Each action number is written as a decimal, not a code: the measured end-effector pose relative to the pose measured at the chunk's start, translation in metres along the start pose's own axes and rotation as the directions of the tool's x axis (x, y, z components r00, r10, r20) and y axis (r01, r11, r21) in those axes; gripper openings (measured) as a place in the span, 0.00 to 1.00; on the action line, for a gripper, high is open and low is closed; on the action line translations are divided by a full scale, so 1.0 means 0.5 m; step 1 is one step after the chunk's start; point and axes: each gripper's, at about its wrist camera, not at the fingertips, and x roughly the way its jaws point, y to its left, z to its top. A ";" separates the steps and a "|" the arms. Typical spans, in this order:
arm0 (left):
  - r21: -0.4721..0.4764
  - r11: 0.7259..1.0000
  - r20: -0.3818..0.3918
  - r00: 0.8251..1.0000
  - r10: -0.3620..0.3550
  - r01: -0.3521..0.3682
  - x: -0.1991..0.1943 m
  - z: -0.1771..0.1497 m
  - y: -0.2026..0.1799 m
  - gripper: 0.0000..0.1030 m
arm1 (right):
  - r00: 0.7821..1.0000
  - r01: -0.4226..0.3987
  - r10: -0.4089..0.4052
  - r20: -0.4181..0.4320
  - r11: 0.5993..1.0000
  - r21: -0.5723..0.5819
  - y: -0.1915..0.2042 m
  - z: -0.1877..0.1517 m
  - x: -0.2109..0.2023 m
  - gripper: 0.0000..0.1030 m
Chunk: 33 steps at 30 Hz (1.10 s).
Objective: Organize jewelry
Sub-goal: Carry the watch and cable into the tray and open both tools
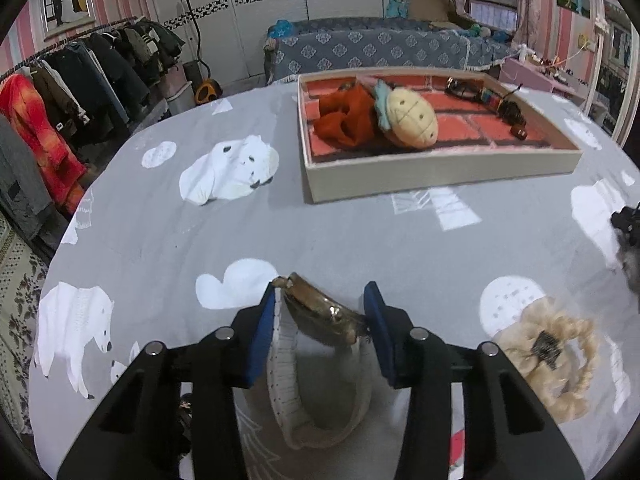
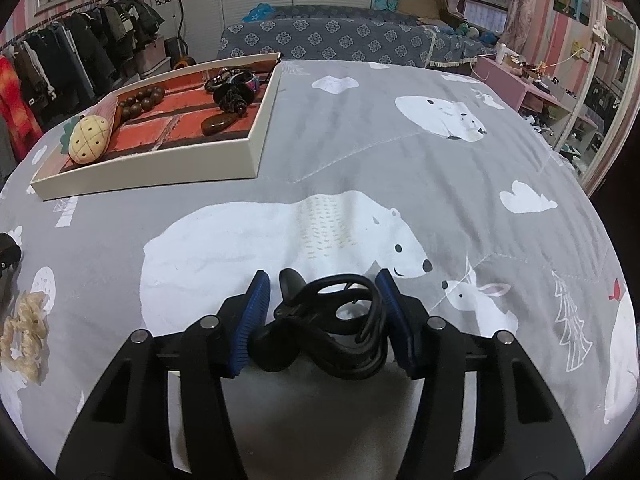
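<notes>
Both grippers pitch steeply down at the bed cover (image 2: 400, 152), side by side. Left gripper (image 1: 322, 308): blue pads clamped on the gold case of one watch (image 1: 320, 312), its white strap looping back under the jaws. Right gripper (image 2: 322, 300): jaws mid-width around one black cord bundle (image 2: 340, 320), right pad touching, left pad contact unclear. One cream scrunchie (image 1: 548, 356) lies between them. One tray (image 2: 256, 152) farther back holds one plush pineapple (image 2: 90, 140), one wooden bead bracelet (image 2: 142, 100) and more.

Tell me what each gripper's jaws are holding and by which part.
Left gripper: the watch, by its gold case edges. Right gripper: a black looped accessory, across its loops.
</notes>
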 end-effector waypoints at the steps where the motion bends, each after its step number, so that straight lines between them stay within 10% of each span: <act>1: -0.005 1.000 0.007 1.000 -0.009 0.009 -0.005 0.006 0.002 0.42 | 1.000 0.000 0.000 0.001 1.000 0.002 0.000 0.001 -0.001 0.54; 18: -0.077 0.989 0.137 0.984 -0.114 0.125 -0.034 0.162 -0.025 0.41 | 0.994 -0.043 0.045 0.101 0.999 -0.025 0.063 0.146 -0.038 0.54; 33: -0.085 0.989 0.099 0.988 -0.116 0.124 0.098 0.264 -0.061 0.40 | 0.988 -0.130 0.133 0.075 0.990 -0.048 0.156 0.260 0.074 0.53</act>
